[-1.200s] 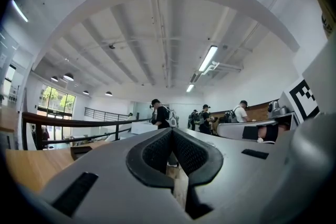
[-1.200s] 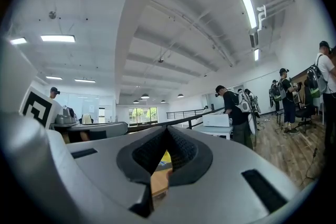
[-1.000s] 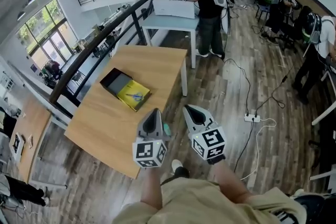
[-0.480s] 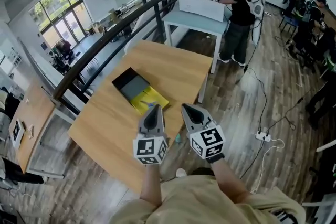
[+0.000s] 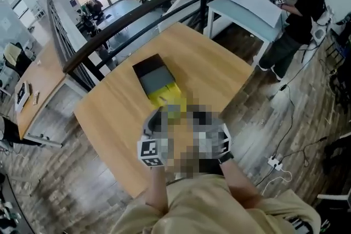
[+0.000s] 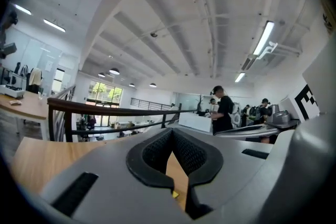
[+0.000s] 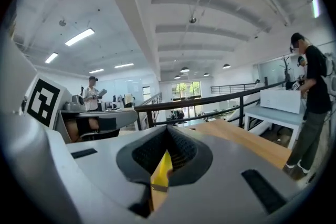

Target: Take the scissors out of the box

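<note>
An open box lies mid-table in the head view, with a black lid part (image 5: pixel 152 71) and a yellow tray (image 5: pixel 164 97) at its near end. A mosaic patch covers the tray's near edge, so I cannot make out the scissors. My left gripper (image 5: pixel 158 117) and right gripper (image 5: pixel 199 117) hover side by side just short of the tray, both pointing at it. The left gripper (image 6: pixel 171 131) is shut and holds nothing. The right gripper (image 7: pixel 168 129) is shut too, and the yellow tray shows through the gap behind its tips.
The wooden table (image 5: pixel 109 118) ends at a near edge under my arms. A dark railing (image 5: pixel 137 11) runs behind it. A person (image 5: pixel 299 13) stands at a white table at the upper right. Cables and a power strip (image 5: pixel 274 161) lie on the floor at the right.
Both grippers have moved forward from the table's near edge over the tabletop to the yellow end of the box. Their jaws have stayed shut.
</note>
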{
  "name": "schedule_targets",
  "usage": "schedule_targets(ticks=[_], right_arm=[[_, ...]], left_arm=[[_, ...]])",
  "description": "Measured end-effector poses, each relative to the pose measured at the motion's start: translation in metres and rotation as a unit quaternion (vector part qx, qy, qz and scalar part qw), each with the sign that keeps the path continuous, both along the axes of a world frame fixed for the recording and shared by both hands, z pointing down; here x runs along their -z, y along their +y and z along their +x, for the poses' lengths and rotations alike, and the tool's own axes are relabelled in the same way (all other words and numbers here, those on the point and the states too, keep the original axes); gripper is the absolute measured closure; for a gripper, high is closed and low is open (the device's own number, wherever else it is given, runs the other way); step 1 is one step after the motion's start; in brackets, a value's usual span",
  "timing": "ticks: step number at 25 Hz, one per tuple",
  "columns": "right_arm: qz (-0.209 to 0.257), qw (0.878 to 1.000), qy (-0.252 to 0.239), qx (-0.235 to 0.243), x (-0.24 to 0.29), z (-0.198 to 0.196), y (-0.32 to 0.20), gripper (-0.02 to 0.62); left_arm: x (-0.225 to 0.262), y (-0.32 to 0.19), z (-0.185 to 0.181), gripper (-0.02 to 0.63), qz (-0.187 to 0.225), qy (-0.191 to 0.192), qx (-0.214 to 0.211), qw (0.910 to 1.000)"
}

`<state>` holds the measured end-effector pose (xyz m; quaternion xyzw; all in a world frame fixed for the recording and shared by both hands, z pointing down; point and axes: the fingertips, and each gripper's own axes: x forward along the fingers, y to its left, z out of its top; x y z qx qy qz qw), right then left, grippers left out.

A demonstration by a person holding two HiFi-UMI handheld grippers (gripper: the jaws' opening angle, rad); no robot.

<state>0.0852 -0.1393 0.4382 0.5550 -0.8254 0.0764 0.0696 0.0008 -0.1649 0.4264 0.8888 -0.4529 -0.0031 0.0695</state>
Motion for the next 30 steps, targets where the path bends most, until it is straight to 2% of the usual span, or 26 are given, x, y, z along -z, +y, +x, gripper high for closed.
schedule_targets(ticks=[6,10,15,23,26,30], right_arm=[[-0.066,0.995,0.033,0.065,-0.05,0.003,-0.055,0.584],[-0.11,0.987,0.06,0.097,-0.092,0.001,-0.076,0.584],[-0.153,0.975,0.086,0.133,-0.139,-0.011,-0.098,0.584],[-0.214,0.95,0.15,0.171,-0.21,-0.034,-0.136,0.583],[-0.24,0.936,0.174,0.19,-0.233,-0.046,-0.147,0.577],[-0.276,0.91,0.22,0.219,-0.267,-0.058,-0.155,0.513]], left_arm=[[-0.025,-0.042,-0.009,0.595,-0.016,-0.024,0.071,0.997],[-0.049,-0.057,-0.012,0.595,-0.032,-0.038,0.094,0.9943],[-0.069,-0.072,-0.016,0.595,-0.05,-0.036,0.101,0.993],[-0.104,-0.095,-0.02,0.595,-0.077,-0.043,0.105,0.9906],[-0.116,-0.104,-0.024,0.595,-0.09,-0.042,0.105,0.9895],[-0.125,-0.115,-0.029,0.595,-0.104,-0.025,0.107,0.9885]])
